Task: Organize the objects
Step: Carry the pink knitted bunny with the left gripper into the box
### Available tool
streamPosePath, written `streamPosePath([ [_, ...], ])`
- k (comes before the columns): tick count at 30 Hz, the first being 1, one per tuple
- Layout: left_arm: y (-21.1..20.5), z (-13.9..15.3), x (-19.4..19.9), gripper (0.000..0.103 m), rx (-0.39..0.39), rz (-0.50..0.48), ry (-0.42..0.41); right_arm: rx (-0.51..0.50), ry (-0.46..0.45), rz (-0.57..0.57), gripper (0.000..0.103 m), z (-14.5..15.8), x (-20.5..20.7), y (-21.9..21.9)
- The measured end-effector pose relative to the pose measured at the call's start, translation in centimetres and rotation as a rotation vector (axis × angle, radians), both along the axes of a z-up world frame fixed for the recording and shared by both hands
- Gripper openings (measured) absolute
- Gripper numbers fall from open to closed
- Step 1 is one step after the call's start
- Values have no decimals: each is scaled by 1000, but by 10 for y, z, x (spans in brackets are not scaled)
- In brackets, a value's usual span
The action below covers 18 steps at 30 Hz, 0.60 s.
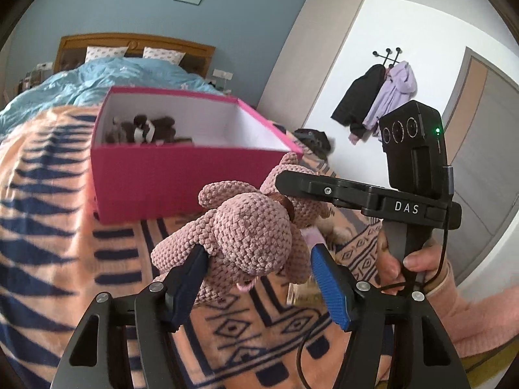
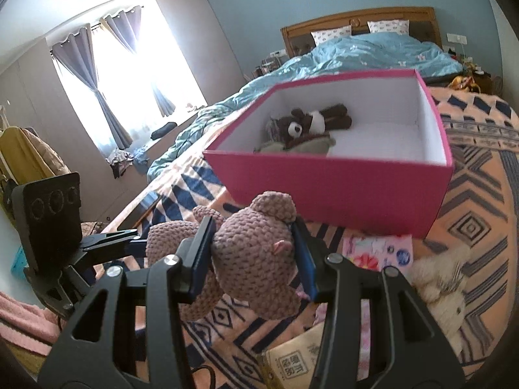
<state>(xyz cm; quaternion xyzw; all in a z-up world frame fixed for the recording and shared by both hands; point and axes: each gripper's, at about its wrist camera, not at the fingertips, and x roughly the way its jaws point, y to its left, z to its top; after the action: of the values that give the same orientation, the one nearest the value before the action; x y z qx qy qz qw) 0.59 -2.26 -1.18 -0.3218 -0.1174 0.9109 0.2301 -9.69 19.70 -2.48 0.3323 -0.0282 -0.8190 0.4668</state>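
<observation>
Left wrist view: left gripper (image 1: 259,265) pinches pink crochet bear (image 1: 249,236); right gripper (image 2: 253,249) clamps same bear; pink box (image 2: 340,188) just beyond both, brown plush (image 2: 311,123) inside.

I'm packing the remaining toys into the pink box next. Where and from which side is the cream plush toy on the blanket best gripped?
Grip the cream plush toy across its soft middle, coming down from above. It lies flat on the patterned blanket, to the right of the right gripper, with open blanket on its far side. Its limbs are too blurred to judge as handles, so the bulky body is probably the safest hold.
</observation>
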Motion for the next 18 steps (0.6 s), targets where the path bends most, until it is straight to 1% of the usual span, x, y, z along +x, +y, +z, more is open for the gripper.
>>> streamPosePath([
  [5, -5, 19, -17, 66, -18, -7, 51, -22, 41, -8, 50, 21, -12, -4],
  [12, -17, 50, -47, 66, -47, 17, 110, -48, 110, -6, 49, 52, -32, -17],
  [18, -26, 66, -71, 66, -74, 46, 136, -71, 122, -7, 49, 68, -58, -30],
])
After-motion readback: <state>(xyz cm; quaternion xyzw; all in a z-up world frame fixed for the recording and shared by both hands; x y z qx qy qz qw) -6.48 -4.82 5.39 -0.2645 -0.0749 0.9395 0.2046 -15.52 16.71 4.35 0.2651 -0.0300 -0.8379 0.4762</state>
